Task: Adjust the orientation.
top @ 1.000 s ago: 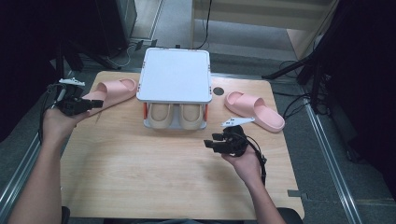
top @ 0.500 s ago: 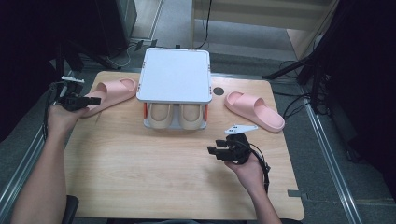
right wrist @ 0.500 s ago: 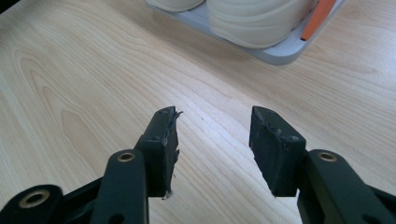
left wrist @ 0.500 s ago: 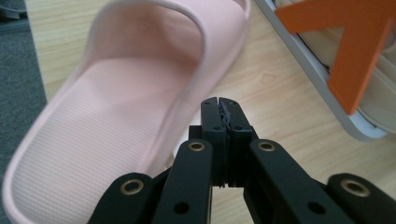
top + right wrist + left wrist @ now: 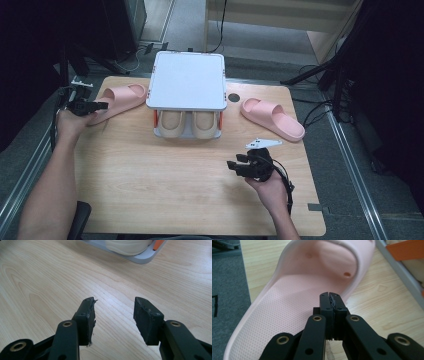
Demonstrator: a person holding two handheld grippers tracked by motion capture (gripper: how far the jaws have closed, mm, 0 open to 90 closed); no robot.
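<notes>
A pink slipper (image 5: pixel 120 99) lies at the table's left, its heel toward my left gripper (image 5: pixel 103 105). That gripper is shut with nothing between its jaws. In the left gripper view its closed tips (image 5: pixel 329 297) hover just above the slipper's dotted footbed (image 5: pixel 294 300); I cannot tell whether they touch it. A second pink slipper (image 5: pixel 272 118) lies at the right. My right gripper (image 5: pixel 233 165) is open and empty over bare wood, its jaws (image 5: pixel 113 307) pointing toward the rack.
A small rack with a white top (image 5: pixel 188 80) stands at the back middle, with a pair of beige slippers (image 5: pixel 190 124) on its lower shelf. Its grey base (image 5: pixel 141 258) and one beige slipper (image 5: pixel 127 245) are ahead of the right gripper.
My left gripper has sunk a little toward the heel of the left pink slipper. My right hand has drifted slightly toward the near edge. Neither gripper's jaws have changed.
</notes>
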